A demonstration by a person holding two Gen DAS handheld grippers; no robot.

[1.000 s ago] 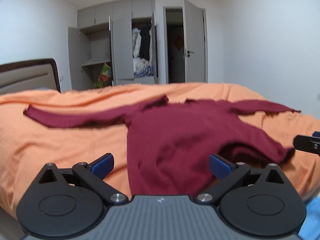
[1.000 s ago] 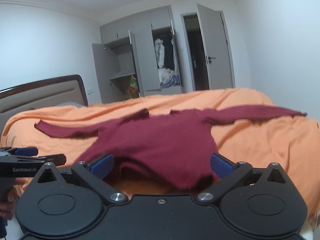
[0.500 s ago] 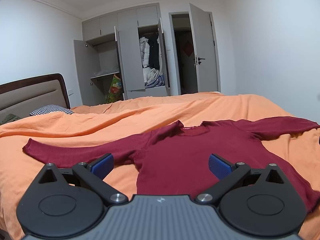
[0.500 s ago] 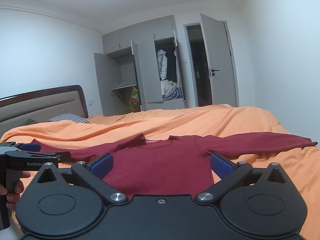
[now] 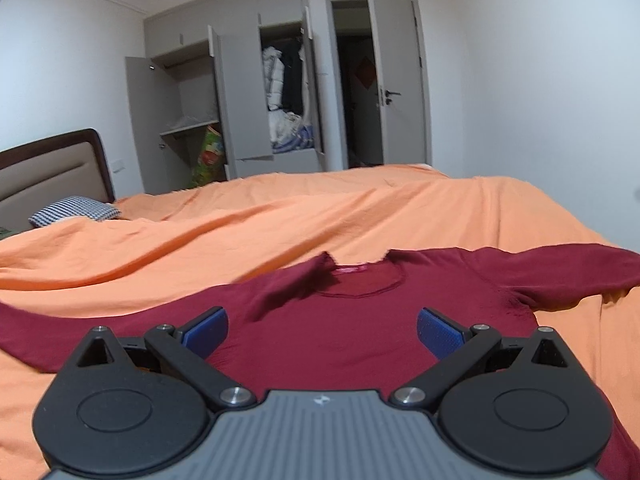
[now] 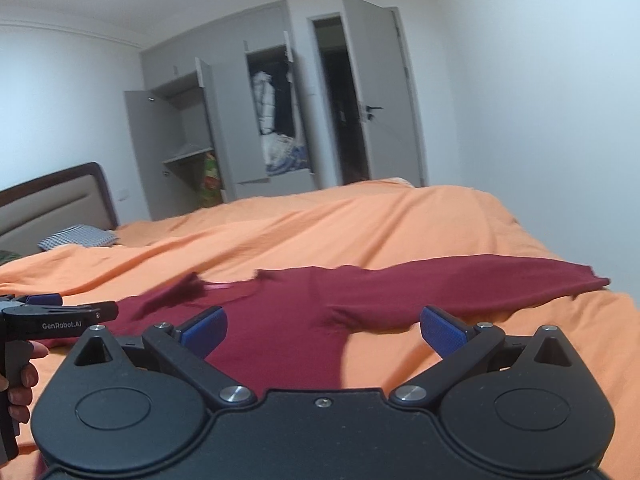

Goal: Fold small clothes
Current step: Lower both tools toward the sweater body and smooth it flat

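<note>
Both our left gripper [image 5: 322,330] and right gripper [image 6: 322,330] hover spread and empty over the maroon top [image 5: 340,332]; its flipped collar (near shoulder) [image 5: 304,276] could crease into our fold

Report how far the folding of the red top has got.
Done: the red top lies spread on the orange bed, sleeves out. In hand: nothing; the left gripper and right gripper are open above it. Left: every fold; one collar flap is turned over.
</note>
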